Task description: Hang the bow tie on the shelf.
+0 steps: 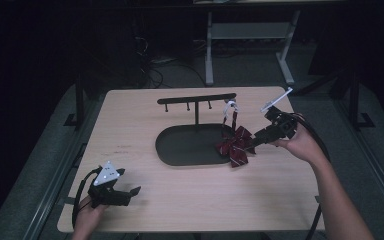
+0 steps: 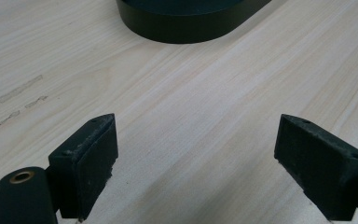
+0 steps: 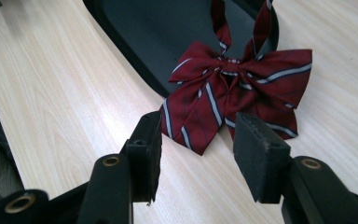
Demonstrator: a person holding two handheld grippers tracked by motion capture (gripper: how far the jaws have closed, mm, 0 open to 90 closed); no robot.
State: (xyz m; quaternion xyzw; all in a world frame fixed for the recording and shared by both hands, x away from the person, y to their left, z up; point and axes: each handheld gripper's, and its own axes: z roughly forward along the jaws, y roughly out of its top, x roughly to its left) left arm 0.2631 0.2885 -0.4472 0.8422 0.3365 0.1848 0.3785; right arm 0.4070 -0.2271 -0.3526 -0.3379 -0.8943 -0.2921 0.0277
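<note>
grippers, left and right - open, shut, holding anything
Left gripper: open, nothing between its jaws, over bare table.
Right gripper: open, jaws at the striped bow tie, not clamped on it.

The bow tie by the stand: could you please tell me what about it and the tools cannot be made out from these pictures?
- Bow tie: in the right gripper view its strap runs off the top edge; in the high view the loop over the stand's arm is too small to read.
- Right tool: its jaws stand apart, but whether they touch the bow's lower edge is unclear, since the jaws cover it.
- Left tool: the tray is cut off by the top edge.
</note>
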